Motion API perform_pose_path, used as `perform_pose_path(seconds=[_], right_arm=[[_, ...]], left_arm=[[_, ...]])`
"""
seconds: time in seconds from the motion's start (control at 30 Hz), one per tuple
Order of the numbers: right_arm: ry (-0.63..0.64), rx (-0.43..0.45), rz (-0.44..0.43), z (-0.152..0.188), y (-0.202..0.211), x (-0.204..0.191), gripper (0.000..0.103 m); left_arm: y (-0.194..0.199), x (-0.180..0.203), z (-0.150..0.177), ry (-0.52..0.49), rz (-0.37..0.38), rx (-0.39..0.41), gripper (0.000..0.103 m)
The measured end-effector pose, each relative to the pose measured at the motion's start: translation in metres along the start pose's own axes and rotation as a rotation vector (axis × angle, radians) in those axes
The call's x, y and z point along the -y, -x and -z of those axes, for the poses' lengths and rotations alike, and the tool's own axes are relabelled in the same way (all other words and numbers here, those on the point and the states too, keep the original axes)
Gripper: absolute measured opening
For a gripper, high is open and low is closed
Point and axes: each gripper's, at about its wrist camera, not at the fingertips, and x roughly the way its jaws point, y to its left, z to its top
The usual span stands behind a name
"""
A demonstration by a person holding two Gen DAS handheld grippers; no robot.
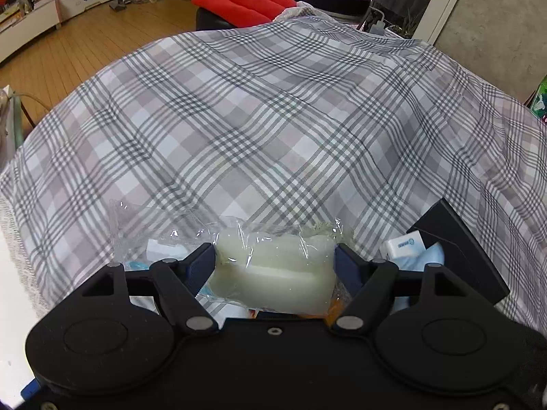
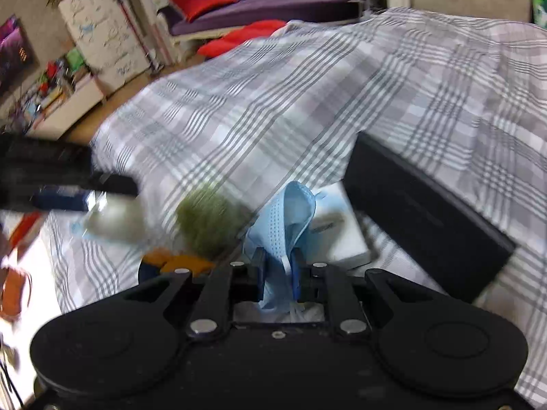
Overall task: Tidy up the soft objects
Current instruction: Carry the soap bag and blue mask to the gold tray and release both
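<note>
My left gripper (image 1: 275, 263) is shut on a pale sponge wrapped in clear plastic (image 1: 273, 270), held above the plaid cloth (image 1: 259, 130). In the right wrist view the left gripper (image 2: 85, 198) shows blurred at the left with the sponge (image 2: 116, 222). My right gripper (image 2: 277, 270) is shut on a light blue face mask (image 2: 290, 218), which stands up crumpled between the fingers. A green fuzzy object (image 2: 208, 222) lies just left of the mask, and an orange soft item (image 2: 181, 259) lies below it.
A black box (image 2: 424, 222) lies on the cloth at the right, also in the left wrist view (image 1: 458, 246). A white box (image 2: 342, 235) sits beside it. Red cushions (image 1: 242, 5) and a purple sofa (image 2: 266, 7) stand beyond the table.
</note>
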Motion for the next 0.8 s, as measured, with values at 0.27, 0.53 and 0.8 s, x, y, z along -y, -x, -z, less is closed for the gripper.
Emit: perform_pose_path(seconds=[0.27, 0.53, 0.8], right_arm=[[-0.081, 0.047, 0.015, -0.009, 0.028, 0.02, 0.014], [0.045, 0.075, 0.003, -0.003, 0.054, -0.011, 0.014], [0.232, 0.072, -0.161, 0.018, 0.089, -0.072, 0.014]], left_arm=[[0.043, -0.017, 0.03, 0.011, -0.027, 0.008, 0.071], [0.093, -0.057, 0.084, 0.067, -0.101, 0.018, 0.071], [0.123, -0.11, 0.148, 0.169, -0.204, -0.034, 0.071]])
